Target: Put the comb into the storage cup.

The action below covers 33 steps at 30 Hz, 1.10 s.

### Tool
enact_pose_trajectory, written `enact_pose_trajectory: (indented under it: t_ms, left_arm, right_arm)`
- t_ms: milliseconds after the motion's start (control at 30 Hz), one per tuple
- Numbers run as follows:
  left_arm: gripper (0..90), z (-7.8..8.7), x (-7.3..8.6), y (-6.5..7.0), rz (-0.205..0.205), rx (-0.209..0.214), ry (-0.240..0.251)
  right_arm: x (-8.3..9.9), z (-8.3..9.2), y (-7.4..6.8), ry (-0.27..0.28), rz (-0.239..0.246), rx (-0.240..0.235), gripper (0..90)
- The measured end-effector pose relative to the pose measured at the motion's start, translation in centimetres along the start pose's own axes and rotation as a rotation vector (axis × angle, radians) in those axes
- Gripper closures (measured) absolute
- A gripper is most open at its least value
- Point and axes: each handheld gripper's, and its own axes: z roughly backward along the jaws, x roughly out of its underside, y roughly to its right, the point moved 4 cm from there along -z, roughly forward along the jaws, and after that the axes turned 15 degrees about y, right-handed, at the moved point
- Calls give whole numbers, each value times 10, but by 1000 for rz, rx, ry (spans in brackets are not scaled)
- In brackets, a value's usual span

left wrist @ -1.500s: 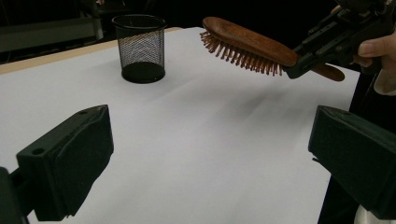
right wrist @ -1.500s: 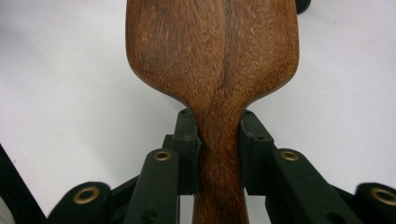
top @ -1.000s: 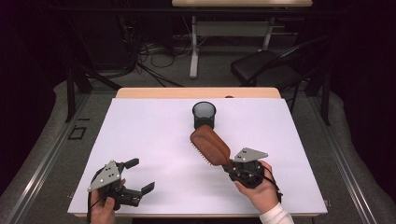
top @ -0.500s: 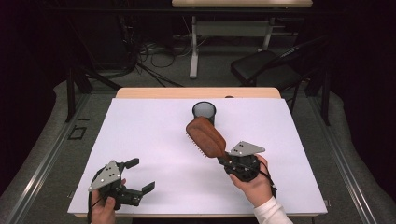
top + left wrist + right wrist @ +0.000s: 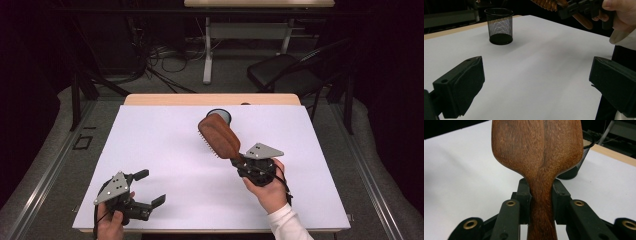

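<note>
Wooden and broad-backed, the hairbrush [image 5: 219, 135] sits just above centre of the high view, raised off the white table [image 5: 165, 150], its head leaning toward the upper left and bristles facing lower left. We hold it by the handle in the right gripper [image 5: 240, 161], right of centre; in the right gripper view the jaws press on both sides of the narrow neck [image 5: 541, 195], closed to the handle's width.

We judge the step in hand to be carrying the brush to the black mesh cup [image 5: 219, 116], which stands upright at the upper centre of the high view, partly behind the brush head. To do it well, we keep the grip firm on the neck, lift the head above the rim, centre it over the opening, then lower it straight. A skewed approach could tip the light cup.

The cup's interior looks empty in the left gripper view [image 5: 499, 26]; we see nothing inside through the mesh.

The left gripper [image 5: 148, 189] rests at the lower left, jaws wide apart and holding nothing.
</note>
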Motion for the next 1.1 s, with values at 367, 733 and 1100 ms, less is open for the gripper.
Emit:
enact_pose_trajectory:
  t_ms: [367,733,1100]
  left_arm:
    - [1,-1,1,-1,22,-2,-7]
    - [1,-9,3,-3,73,-3,-11]
    - [1,-15,5,-6,110,-18,-23]
  right_arm:
    - [-2,-2,3,50,6,21,723]
    - [5,-5,0,82,24,26,722]
    - [4,-8,-3,111,49,26,722]
